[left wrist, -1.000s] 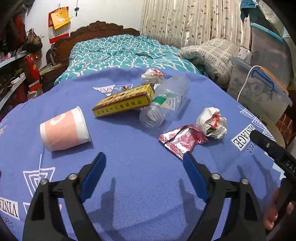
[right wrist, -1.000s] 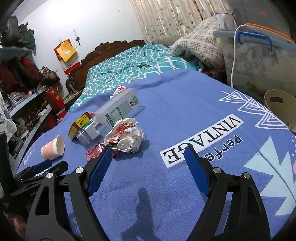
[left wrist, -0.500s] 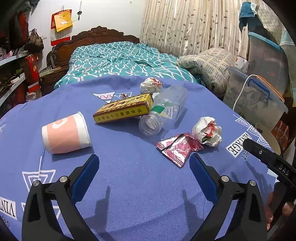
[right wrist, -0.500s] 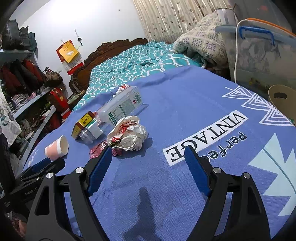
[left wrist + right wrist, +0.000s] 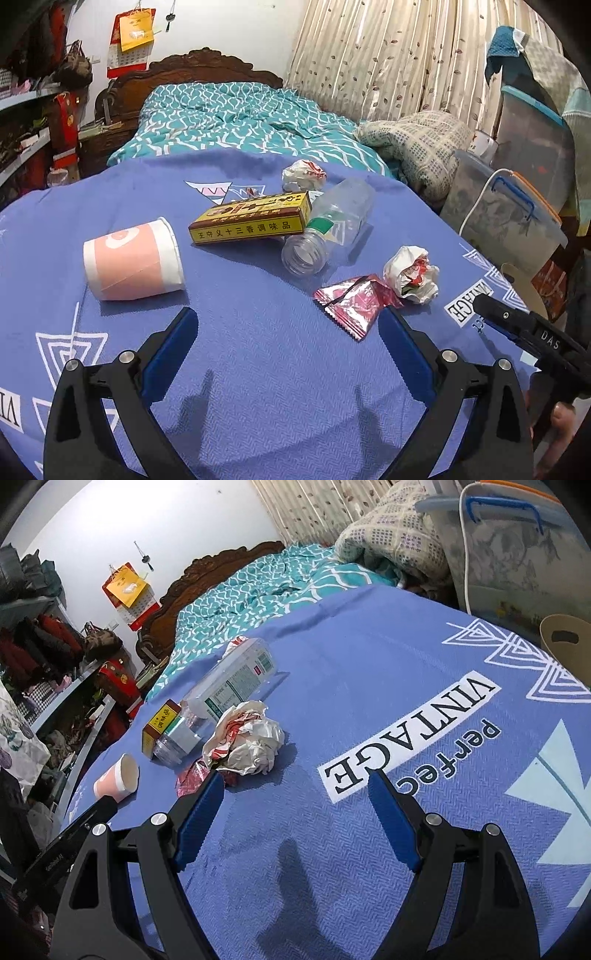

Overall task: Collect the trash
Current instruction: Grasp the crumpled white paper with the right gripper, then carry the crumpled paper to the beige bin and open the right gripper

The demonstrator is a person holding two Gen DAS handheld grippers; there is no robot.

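1. 6 pieces of trash are counted on the blue cloth point(image 5: 258, 369): 1 paper cup point(image 5: 133, 260), 1 yellow box point(image 5: 251, 222), 1 clear bottle point(image 5: 328, 229), 1 red wrapper point(image 5: 352, 301) and 2 crumpled paper balls, 1 near point(image 5: 412, 275) and 1 far point(image 5: 303, 174).
2. The cup is seen lying on its side; its inside is shown as empty in the right view point(image 5: 127, 770).
3. The bottle lies uncapped and appears empty.
4. The box is leaned against the bottle.
5. The left gripper point(image 5: 286, 332) is held wide, nothing between its jaws.
6. The right gripper point(image 5: 295, 794) is held apart, empty, near the closer ball point(image 5: 245, 738).
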